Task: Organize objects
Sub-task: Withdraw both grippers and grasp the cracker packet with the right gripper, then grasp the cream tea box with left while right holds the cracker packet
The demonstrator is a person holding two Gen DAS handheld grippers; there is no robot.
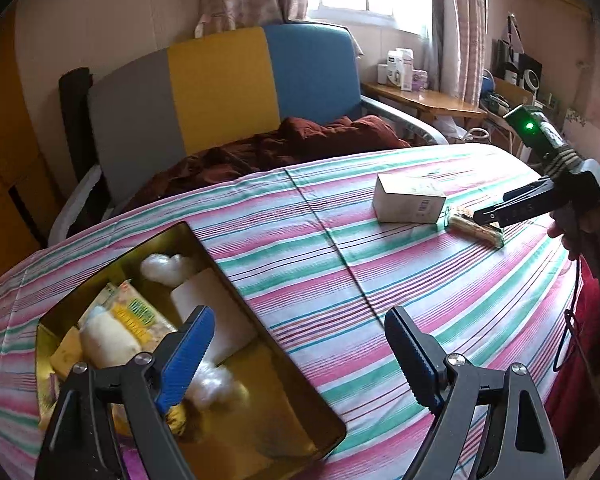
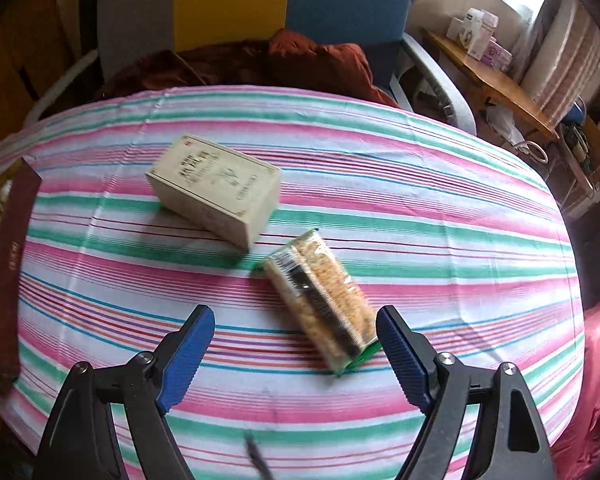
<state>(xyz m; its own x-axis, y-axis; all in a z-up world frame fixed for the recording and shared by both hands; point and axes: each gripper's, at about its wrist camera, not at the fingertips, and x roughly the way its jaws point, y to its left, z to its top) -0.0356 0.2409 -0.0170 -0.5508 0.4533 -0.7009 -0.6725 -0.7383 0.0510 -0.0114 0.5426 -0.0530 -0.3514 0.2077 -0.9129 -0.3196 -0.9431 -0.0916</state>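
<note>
A gold tin box (image 1: 300, 392) sits at the table's left end, holding snack packets (image 1: 136, 316), cotton wads (image 1: 166, 268) and a white pad (image 1: 216, 308). My left gripper (image 1: 300, 356) hangs open over the tin's right wall, nothing between its blue pads. A cream carton (image 2: 216, 190) (image 1: 410, 198) lies mid-table. Beside it lies a clear snack packet (image 2: 320, 300) (image 1: 466, 224) with green ends. My right gripper (image 2: 296, 360) (image 1: 488, 214) is open just above that packet's near end, not pressing it.
The striped cloth (image 2: 440, 240) covers the whole table. A dark red tin lid (image 2: 8, 272) lies at the left edge. Behind the table stands a grey, yellow and blue chair (image 1: 220, 92) with a brown blanket (image 1: 268, 148). A wooden shelf (image 1: 424, 100) with boxes stands at right.
</note>
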